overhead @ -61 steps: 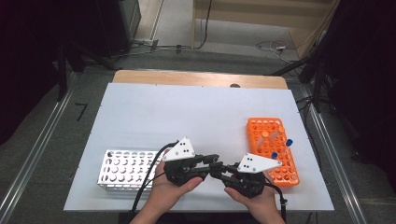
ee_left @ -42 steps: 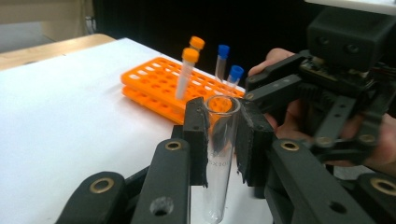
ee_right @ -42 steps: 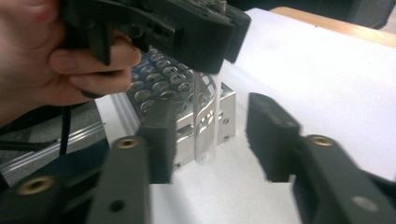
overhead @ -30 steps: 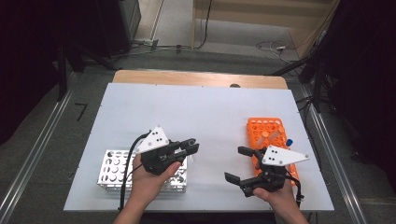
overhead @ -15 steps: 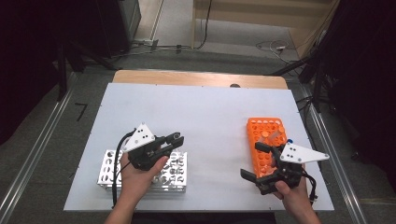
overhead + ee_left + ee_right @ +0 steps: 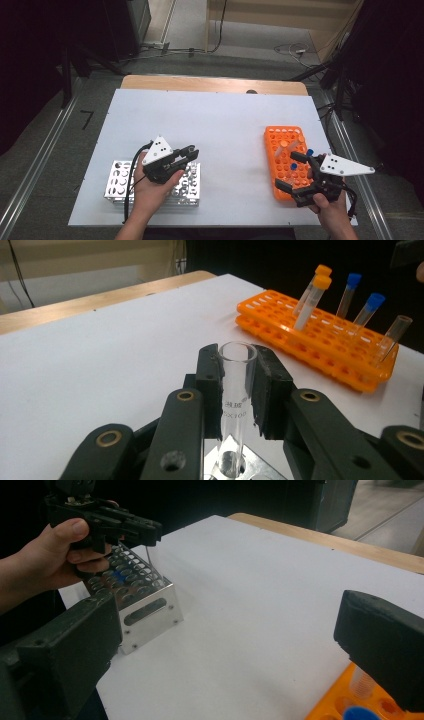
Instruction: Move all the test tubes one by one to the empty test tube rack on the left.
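White table (image 6: 215,120) takes up most of the high view, wood strip along its 12 o'clock edge. Metal rack (image 6: 120,182) sits at 7 o'clock on the table, many round holes, shiny perforated side visible in the right gripper view (image 6: 147,607). Orange rack (image 6: 282,145) sits at 4 o'clock, well apart from the metal one; in the left gripper view (image 6: 320,335) it holds two orange-capped tubes (image 6: 315,295), two blue-capped tubes (image 6: 367,307) and one uncapped tube, all leaning.

Left gripper (image 6: 187,155) hangs over the 3 o'clock end of the metal rack, held by the left hand (image 6: 150,187). Jaws clamped on a clear glass tube (image 6: 235,400), uncapped, upright, open mouth just above the pads, pads pressing both sides. Tube's lower end is right at the metal rack's top; whether it is inside a hole cannot be told.

Right gripper (image 6: 292,172) is over the 6 o'clock end of the orange rack, held by the right hand (image 6: 330,210). Jaws spread wide, nothing between them; in the right gripper view the two pads stand far apart.
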`<state>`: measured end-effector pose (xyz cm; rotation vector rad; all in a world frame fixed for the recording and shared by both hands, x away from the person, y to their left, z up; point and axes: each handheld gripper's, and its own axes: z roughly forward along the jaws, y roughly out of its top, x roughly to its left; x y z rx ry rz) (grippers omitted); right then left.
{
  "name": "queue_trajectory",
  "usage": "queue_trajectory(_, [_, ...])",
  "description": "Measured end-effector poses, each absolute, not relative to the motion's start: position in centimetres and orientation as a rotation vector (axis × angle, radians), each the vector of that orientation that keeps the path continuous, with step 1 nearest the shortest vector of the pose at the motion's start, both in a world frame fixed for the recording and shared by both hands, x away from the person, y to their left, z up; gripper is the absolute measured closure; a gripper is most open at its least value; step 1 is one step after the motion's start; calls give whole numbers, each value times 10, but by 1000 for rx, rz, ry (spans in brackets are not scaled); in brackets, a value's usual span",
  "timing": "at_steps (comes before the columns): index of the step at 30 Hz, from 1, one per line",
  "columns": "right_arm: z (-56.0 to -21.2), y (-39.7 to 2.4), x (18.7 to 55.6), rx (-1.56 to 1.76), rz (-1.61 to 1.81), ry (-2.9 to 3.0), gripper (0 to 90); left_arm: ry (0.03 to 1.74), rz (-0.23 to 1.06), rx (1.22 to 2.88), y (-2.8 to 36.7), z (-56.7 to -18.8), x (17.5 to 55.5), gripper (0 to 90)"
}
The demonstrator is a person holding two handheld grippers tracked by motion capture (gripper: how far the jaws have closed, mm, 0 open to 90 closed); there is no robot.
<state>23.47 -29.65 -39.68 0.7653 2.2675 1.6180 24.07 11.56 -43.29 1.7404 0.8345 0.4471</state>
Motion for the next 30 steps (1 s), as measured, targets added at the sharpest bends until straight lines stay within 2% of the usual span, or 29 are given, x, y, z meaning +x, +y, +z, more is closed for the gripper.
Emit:
queue_trajectory(11, [-404,-322,237,825,1580,2243,0,874,448,1827,108,-435,241,761])
queue_trajectory(18, [-411,-329,235,846,1562,2243,13,902,394,1863,107,-437,244,742])
queue_trajectory(23, [-418,-333,231,863,1539,2258,27,913,363,1823,113,-435,244,665])
queue_trajectory(26, [-425,-338,228,879,1520,2252,46,903,345,1779,116,-433,242,542])
queue_trajectory(27, [-425,-338,228,879,1520,2252,46,902,347,1768,117,-432,241,542])
queue_trajectory(28, [-428,-341,227,889,1522,2264,66,898,347,1757,118,-431,240,454])
queue_trajectory(29, [-429,-343,226,886,1520,2272,88,892,341,1746,119,-430,239,418])
queue_trajectory(30, [-429,-343,226,886,1520,2272,88,888,332,1737,119,-430,239,418])
